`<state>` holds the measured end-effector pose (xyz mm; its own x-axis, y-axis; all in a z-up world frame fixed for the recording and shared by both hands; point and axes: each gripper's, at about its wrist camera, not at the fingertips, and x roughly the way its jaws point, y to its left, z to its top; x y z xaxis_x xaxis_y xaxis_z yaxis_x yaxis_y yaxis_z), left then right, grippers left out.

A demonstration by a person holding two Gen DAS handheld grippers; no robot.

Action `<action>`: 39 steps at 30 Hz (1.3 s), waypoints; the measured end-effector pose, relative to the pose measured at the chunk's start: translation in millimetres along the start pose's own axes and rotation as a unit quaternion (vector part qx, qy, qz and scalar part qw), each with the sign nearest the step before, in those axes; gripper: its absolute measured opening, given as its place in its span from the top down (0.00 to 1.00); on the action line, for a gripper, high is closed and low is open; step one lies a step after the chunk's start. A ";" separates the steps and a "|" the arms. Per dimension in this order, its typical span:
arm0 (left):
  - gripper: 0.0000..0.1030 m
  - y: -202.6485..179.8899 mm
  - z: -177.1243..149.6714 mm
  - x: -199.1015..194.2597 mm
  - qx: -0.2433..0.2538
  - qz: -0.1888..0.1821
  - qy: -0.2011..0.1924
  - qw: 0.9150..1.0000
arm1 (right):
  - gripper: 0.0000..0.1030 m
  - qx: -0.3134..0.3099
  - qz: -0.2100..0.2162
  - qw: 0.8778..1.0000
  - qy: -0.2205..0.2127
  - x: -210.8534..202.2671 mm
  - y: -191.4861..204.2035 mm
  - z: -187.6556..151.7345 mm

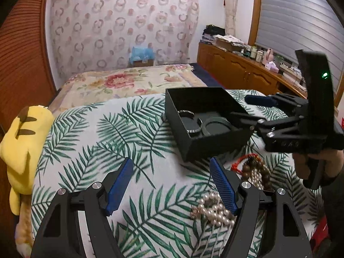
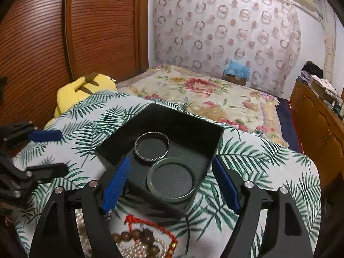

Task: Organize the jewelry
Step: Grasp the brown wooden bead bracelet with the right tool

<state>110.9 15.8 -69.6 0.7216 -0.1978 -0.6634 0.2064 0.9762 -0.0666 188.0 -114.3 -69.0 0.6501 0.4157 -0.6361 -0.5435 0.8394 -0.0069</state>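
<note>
The right gripper (image 2: 169,182) hangs spread over the near corner of a black box (image 2: 185,126) holding a silver bangle (image 2: 151,146) and a glass bangle (image 2: 172,179), touching. Wooden beads (image 2: 137,235) lie below on the palm-leaf cloth (image 2: 258,161).

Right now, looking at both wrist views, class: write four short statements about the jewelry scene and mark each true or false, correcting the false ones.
1. The black box holds two bangles. True: a silver bangle and a glass bangle.
2. The pearl necklace lies inside the box. False: it lies on the leaf-print cloth.
3. The left gripper is shut on the pearls. False: it is open, holding nothing.
4. The right gripper is open. True.
</note>
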 end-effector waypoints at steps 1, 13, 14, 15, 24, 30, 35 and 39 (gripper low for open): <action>0.32 -0.2 -2.1 -0.9 -0.001 -0.001 0.001 1.000 | 0.22 0.006 0.005 1.000 -0.002 -6.4 -0.5 -4.1; 0.32 -1.3 -30.9 0.8 -0.008 -0.009 0.029 1.000 | 0.49 0.029 0.017 0.999 0.035 -38.1 -10.1 -64.4; 0.32 -2.2 -32.0 1.2 -0.008 -0.009 0.031 0.999 | 0.53 0.029 0.019 0.999 0.038 -38.7 -9.6 -67.5; 0.32 -2.1 -32.8 1.5 -0.009 -0.009 0.032 0.999 | 0.54 0.029 0.023 0.998 0.042 -39.6 -9.2 -71.0; 0.32 -5.4 -39.0 3.0 -0.008 -0.010 0.041 0.999 | 0.75 0.018 0.049 0.997 0.061 -28.5 6.9 -80.8; 0.32 -7.4 -40.7 3.6 -0.007 -0.014 0.045 0.999 | 0.79 0.005 0.045 0.996 0.076 -14.6 12.6 -76.9; 0.32 -10.0 -42.6 4.5 -0.007 -0.024 0.049 0.999 | 0.86 -0.001 0.044 0.997 0.065 -21.6 14.7 -74.3; 0.33 -11.2 -42.5 4.9 -0.005 -0.033 0.049 0.998 | 0.86 0.010 0.044 0.998 0.045 -37.8 10.9 -72.0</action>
<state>84.1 7.7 -103.8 0.6388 -0.2536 -0.7263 0.2454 0.9620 -0.1200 119.3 -146.1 -100.6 0.5493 0.4561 -0.7001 -0.5852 0.8081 0.0672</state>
